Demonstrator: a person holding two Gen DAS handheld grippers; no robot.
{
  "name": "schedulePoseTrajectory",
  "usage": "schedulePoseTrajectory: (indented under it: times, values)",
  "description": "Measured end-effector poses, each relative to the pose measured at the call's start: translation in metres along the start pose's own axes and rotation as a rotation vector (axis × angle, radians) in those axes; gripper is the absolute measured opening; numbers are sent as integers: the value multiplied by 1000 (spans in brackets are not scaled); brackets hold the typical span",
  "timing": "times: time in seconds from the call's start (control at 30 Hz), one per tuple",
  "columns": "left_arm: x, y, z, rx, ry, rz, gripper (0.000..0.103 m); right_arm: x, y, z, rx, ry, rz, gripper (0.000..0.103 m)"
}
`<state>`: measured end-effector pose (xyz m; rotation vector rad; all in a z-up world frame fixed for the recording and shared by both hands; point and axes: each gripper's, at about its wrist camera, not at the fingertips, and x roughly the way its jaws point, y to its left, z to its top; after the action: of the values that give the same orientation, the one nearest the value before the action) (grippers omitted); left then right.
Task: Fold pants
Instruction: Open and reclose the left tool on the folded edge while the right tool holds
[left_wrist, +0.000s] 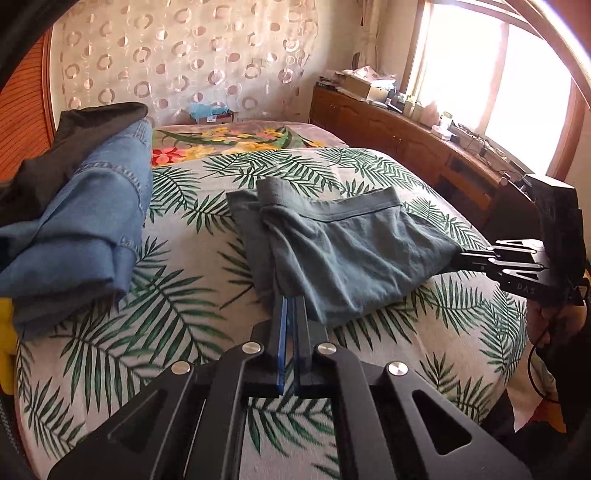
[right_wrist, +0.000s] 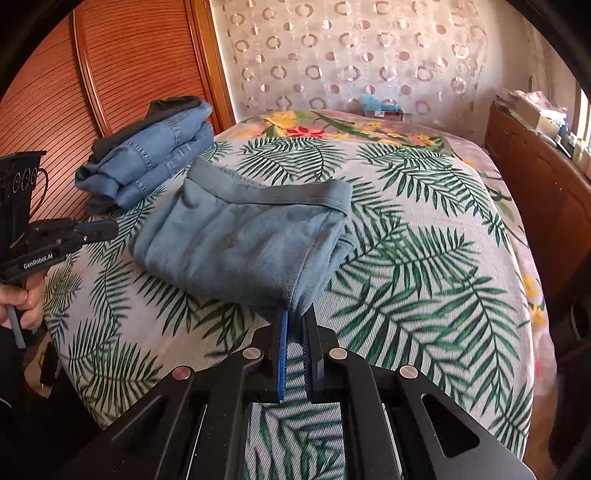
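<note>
**Grey-blue pants clamped at two corners on the bed**

Left wrist view: The left gripper (left_wrist: 291, 301) is seen with its black fingers drawn together on the near edge of the grey-blue cotton pants with a ribbed waistband (left_wrist: 332, 240); the fingertips are hidden under the cloth. The pants lie directly ahead of this gripper on the palm-leaf printed bedspread (left_wrist: 192, 280), with the waistband on the far side. To the right of the pants, the right gripper (left_wrist: 460, 258) is seen pinched on their right corner, which is pulled to a point and lifted slightly off the bedspread. A stack of folded blue denim jeans (left_wrist: 85, 225) with a dark garment on top is placed to the left of the gripper, apart from the pants.

Right wrist view: The right gripper (right_wrist: 297, 314) is shown with its blue-lined pads closed on a bunched corner of the pants (right_wrist: 251, 243), just ahead of the fingertips. The left gripper (right_wrist: 101, 230) is seen at the far left, held by a hand (right_wrist: 22, 301), its tips together at the left edge of the pants; whether cloth is pinched cannot be told in this view. The jeans (right_wrist: 147, 158) are placed beyond it, to the upper left.
</note>
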<state>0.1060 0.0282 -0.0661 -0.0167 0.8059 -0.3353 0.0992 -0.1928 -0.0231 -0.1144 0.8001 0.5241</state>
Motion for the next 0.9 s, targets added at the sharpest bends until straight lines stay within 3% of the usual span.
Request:
schedulePoseTrajectory:
  times: [0.23,0.37,0.43,0.7,0.8,0.9]
  values:
    - [4,-1,-11,-10,8,45,3,-12,6,-16,-2,-7,-20,6]
    - [8,-3,-9,-17,34,40,18,-16,-8,-17,28,-13,-66,3]
    - [12,-3,-7,-8,42,13,31,-18,-15,-16,46,-17,-66,3]
    - [32,0,0,-6,55,45,34,-22,-9,-19,73,-53,-7,5]
    - [34,0,-2,-6,59,41,34,-15,-4,-20,64,-51,5,29]
    - [38,1,-2,-5,66,35,34,-7,-3,-22,72,-40,25,34]
